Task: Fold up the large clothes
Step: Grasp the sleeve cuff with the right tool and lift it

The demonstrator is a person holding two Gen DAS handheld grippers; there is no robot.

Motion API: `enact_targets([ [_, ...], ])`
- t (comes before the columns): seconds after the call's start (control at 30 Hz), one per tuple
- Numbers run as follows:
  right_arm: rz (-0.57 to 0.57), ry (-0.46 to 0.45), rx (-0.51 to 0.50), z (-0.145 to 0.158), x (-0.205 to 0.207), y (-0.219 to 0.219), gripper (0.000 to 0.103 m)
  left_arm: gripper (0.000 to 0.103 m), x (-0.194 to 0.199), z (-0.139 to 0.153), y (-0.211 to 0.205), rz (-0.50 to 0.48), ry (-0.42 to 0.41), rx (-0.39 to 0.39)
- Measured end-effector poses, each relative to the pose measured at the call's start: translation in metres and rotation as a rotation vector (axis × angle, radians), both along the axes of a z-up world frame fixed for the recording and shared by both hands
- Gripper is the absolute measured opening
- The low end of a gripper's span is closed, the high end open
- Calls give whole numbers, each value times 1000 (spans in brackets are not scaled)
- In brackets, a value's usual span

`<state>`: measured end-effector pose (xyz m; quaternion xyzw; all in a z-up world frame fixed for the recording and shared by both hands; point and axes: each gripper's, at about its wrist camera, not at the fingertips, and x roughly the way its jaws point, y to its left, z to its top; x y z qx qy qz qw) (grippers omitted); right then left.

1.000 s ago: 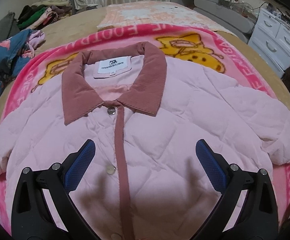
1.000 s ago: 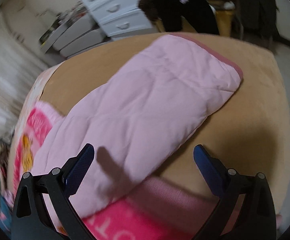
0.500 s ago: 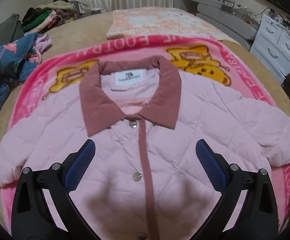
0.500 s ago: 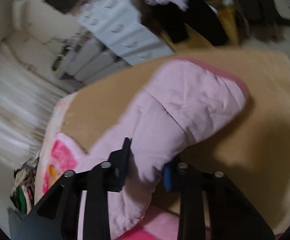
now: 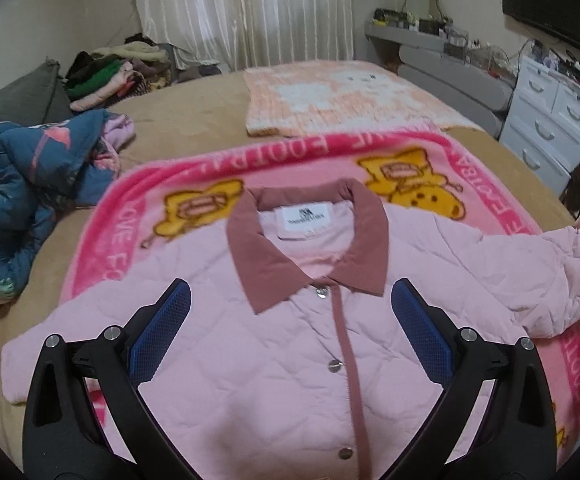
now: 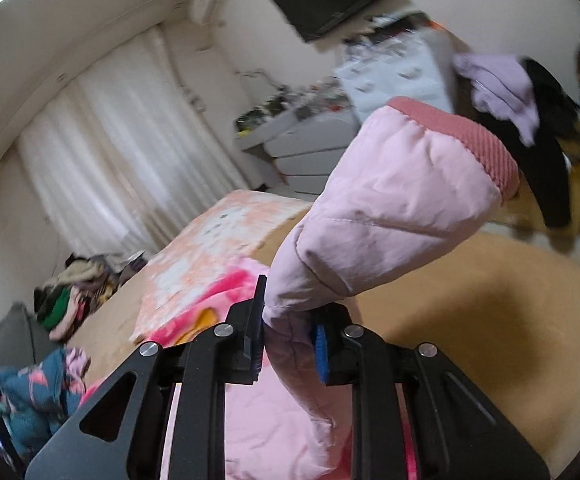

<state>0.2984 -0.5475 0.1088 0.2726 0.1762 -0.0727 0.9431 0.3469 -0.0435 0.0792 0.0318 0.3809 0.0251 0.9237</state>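
A pink quilted jacket (image 5: 282, 360) with a dusty-rose collar (image 5: 309, 256) lies front-up and buttoned on a pink cartoon blanket (image 5: 106, 240) on the bed. My left gripper (image 5: 290, 336) is open and empty, hovering over the jacket's chest. My right gripper (image 6: 290, 336) is shut on the jacket's right sleeve (image 6: 389, 208) and holds it lifted off the bed, with the ribbed cuff (image 6: 473, 140) sticking up. The raised sleeve also shows at the right edge of the left wrist view (image 5: 569, 256).
A blue patterned garment (image 5: 22, 192) lies crumpled at the bed's left. A peach knit blanket (image 5: 337, 96) lies beyond the pink one. A clothes pile (image 5: 118, 72) sits at the far left. A white dresser (image 5: 549, 120) stands at the right, close to the bed.
My right gripper closed on the sleeve and lifted it off the bed. My left gripper pulled back and tilted up, so more of the room shows.
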Motion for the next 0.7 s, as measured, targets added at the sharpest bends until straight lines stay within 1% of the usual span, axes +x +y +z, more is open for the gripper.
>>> enact_targets([
  [0.07, 34, -17, -34, 13, 4, 19, 19, 94, -6, 9, 9, 17, -31, 12],
  [0.13, 71, -30, -63, 24, 8, 37, 19, 94, -8, 14, 19, 33, -44, 12],
  [0.3, 163, -57, -145, 47, 12, 86, 18, 94, -14, 20, 45, 64, -52, 0],
  [0.4, 205, -68, -179, 56, 14, 110, 18, 94, -16, 20, 61, 85, -43, -16],
  [0.47, 244, -77, -195, 62, 16, 128, 18, 94, -18, 19, 71, 94, -36, -37],
  [0.53, 275, -87, -212, 66, 17, 146, 18, 94, -19, 18, 85, 102, -12, -91],
  [0.57, 290, -94, -222, 68, 19, 157, 18, 94, -19, 15, 95, 111, 8, -131],
  [0.6, 306, -99, -228, 69, 21, 169, 18, 94, -19, 13, 100, 118, 17, -150],
  [0.7, 344, -103, -254, 68, 26, 196, 18, 94, -22, 9, 119, 146, 33, -183],
])
